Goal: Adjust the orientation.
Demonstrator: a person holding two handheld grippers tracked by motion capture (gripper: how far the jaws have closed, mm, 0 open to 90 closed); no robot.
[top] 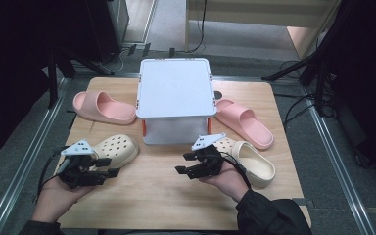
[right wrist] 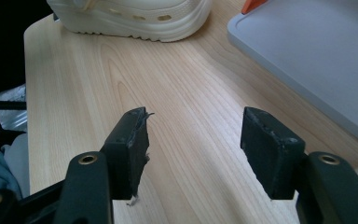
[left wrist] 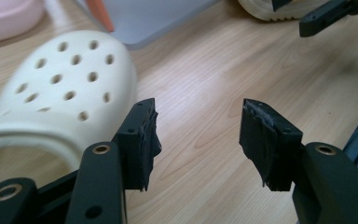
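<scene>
A: Largest first? Wooden bench [top: 176, 196], with a lidded plastic box [top: 175, 88] in the middle toward the far edge. Then two pink slides: pink slide on the left [top: 103, 106], pink slide on the right [top: 245, 122].

B: And the work in hand?

A: Two cream clogs at the near side. Left cream clog [top: 117, 147] just beside the left gripper [top: 108, 166], lying flat on the sole. Long axis running across the bench, perforated toe toward the box, heel opening toward the hand. Right cream clog [top: 252, 161] just behind the right gripper [top: 185, 164], long axis slanted, toe toward the box.

B: Handling?

A: Probably light foam, soft and springy, not fragile, a little smooth. Best to pinch at the rim of the heel opening [left wrist: 23, 140] or across the side wall, not on the rounded toe, where slipping seems likely.

B: State of the fingers?

A: Both pairs apart, nothing between. Left fingers [left wrist: 142, 140] over bare wood next to the clog; right fingers [right wrist: 270, 149] also over bare wood.
</scene>
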